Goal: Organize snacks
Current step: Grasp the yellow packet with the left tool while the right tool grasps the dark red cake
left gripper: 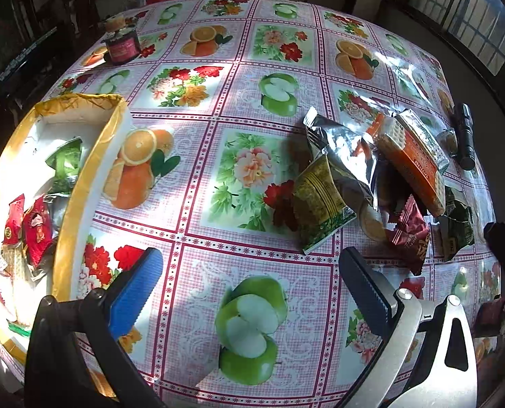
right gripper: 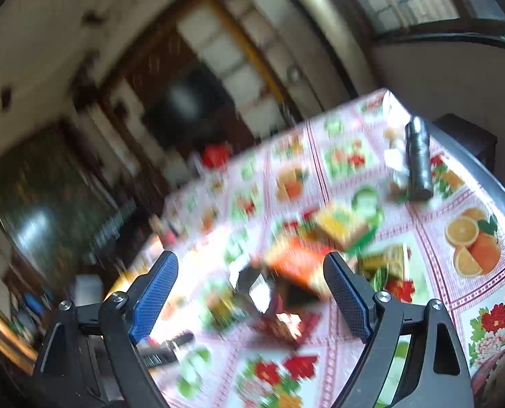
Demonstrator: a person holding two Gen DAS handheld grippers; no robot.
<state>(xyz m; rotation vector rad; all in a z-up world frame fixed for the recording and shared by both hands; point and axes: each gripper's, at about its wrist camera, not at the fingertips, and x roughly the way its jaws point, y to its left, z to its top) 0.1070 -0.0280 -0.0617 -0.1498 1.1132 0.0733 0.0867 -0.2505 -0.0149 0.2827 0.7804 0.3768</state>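
Observation:
A yellow-rimmed box (left gripper: 82, 176) at the left holds red (left gripper: 36, 229) and green (left gripper: 67, 163) snack packets. A pile of loose snacks lies at the right: an olive-gold packet (left gripper: 320, 204), a silver bag (left gripper: 340, 142), an orange cracker pack (left gripper: 412, 156) and a dark red packet (left gripper: 410, 234). My left gripper (left gripper: 249, 265) hangs open above the bare cloth between box and pile, holding nothing. In the blurred right wrist view my right gripper (right gripper: 250, 268) is open over the pile, with the orange pack (right gripper: 296, 261) between and beyond its fingers, not pinched.
The round table (left gripper: 252, 78) has a fruit-and-flower oilcloth. A dark red jar (left gripper: 122, 46) stands at the far left. A black flashlight (left gripper: 465, 136) (right gripper: 419, 159) lies near the right edge. Dark furniture and a window surround the table.

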